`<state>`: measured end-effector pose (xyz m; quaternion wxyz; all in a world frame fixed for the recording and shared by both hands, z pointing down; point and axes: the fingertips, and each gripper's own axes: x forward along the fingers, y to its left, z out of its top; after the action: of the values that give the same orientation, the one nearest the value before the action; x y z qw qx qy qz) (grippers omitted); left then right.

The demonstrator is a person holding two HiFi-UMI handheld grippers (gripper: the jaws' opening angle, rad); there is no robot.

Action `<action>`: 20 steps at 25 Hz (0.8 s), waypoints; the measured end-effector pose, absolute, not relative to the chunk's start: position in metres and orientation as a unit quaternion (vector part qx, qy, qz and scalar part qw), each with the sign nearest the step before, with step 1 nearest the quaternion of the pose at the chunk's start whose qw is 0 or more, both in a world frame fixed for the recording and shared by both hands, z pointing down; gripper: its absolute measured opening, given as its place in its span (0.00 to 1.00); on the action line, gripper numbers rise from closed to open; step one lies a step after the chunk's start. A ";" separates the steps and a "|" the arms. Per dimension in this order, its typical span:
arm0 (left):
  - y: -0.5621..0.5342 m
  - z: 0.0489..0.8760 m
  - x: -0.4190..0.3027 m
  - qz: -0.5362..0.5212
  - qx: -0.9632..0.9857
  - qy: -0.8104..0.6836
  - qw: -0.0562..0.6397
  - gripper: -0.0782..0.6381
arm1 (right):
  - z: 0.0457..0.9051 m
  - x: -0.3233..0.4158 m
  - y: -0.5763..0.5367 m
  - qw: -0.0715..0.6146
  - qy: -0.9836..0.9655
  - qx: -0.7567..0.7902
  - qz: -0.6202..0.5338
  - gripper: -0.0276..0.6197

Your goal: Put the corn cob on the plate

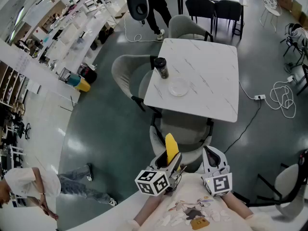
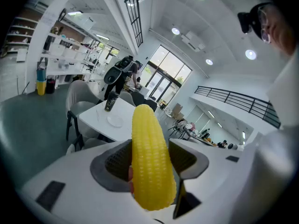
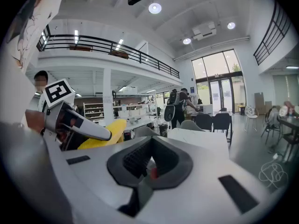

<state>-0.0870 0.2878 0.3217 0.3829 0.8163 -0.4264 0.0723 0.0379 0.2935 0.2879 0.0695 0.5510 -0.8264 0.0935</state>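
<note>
A yellow corn cob stands up between the jaws of my left gripper, low in the head view and well short of the table. In the left gripper view the corn cob fills the gap between the dark pads, which press on both its sides. The clear round plate lies on the white marble table, beside a dark cup; the plate shows far beyond the corn. My right gripper hangs beside the left one, shut with nothing in it.
Grey chairs stand at the table's left, near and far sides, with black chairs behind. A person stands at the back, another crouches at lower left. A white cable lies on the floor at the right.
</note>
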 end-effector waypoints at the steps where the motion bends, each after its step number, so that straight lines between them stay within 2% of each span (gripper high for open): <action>1: 0.290 0.321 -0.085 0.076 0.821 -0.426 0.373 0.45 | 0.290 0.038 0.296 0.072 -0.826 0.551 0.096 0.05; 7: 0.292 0.318 -0.066 0.086 0.836 -0.412 0.352 0.45 | 0.282 0.046 0.296 0.028 -0.830 0.547 0.110 0.05; 11: 0.295 0.320 -0.054 0.094 0.841 -0.406 0.345 0.45 | 0.285 0.057 0.298 0.034 -0.827 0.550 0.112 0.05; 20: 0.283 0.312 -0.007 0.109 0.858 -0.443 0.237 0.45 | 0.290 0.088 0.288 0.050 -0.819 0.556 0.135 0.05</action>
<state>-0.0067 0.2832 0.3119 0.2371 0.8576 -0.4431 0.1093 0.0880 0.2875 0.2897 0.0495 0.5560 -0.8187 0.1345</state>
